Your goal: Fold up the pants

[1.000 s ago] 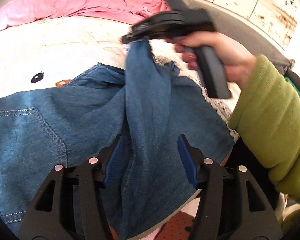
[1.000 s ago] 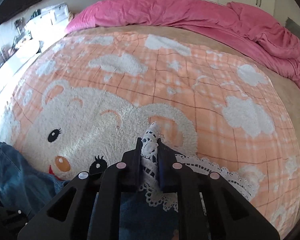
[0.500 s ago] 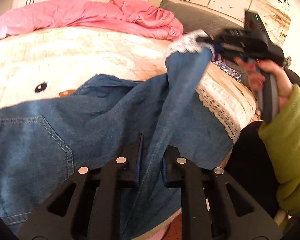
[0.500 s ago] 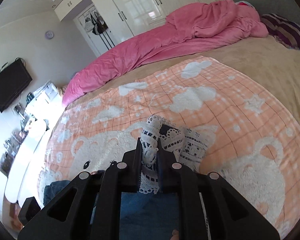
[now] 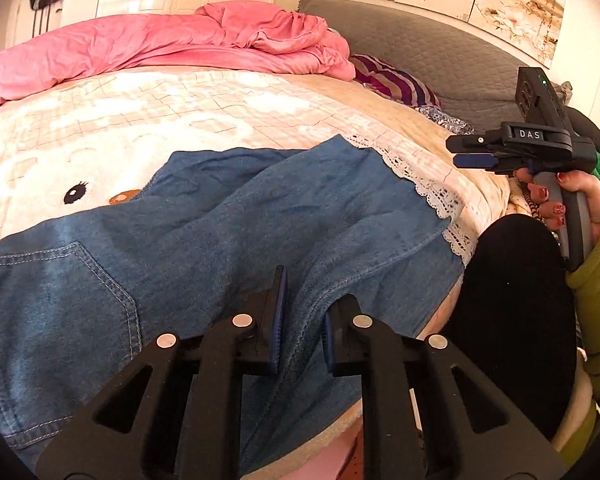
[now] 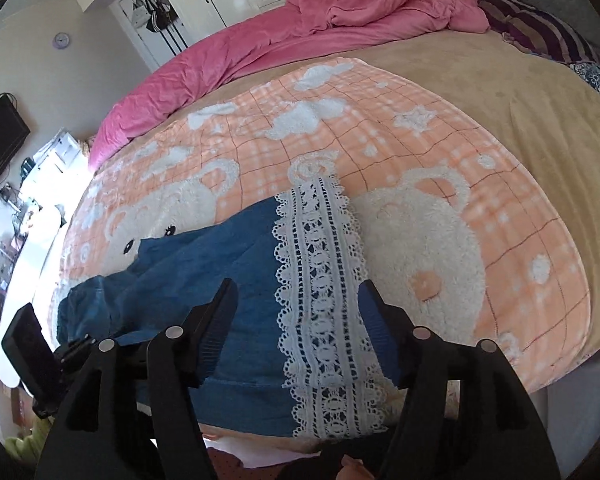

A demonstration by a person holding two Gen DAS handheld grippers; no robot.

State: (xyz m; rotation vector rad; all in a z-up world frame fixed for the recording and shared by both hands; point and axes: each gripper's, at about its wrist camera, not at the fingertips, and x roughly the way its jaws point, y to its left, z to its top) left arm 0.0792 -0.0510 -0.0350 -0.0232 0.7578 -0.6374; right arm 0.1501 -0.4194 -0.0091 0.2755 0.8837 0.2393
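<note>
Blue denim pants with white lace cuffs lie spread on the bed. My left gripper sits low over the near seam fold; its jaws stand a little apart with denim between them, and I cannot tell if they pinch it. My right gripper is open and empty, hovering above the lace cuff. It also shows in the left wrist view, off the bed's right edge, clear of the cloth.
The pants rest on an orange bear-print blanket over a tan sheet. A pink duvet is heaped at the far side. A striped pillow and grey headboard stand at the right. The bed edge is near me.
My right gripper opened, dropped the lace cuff and drew back to the right. The lifted leg fell flat on the bed. My left gripper's jaws have parted slightly.
</note>
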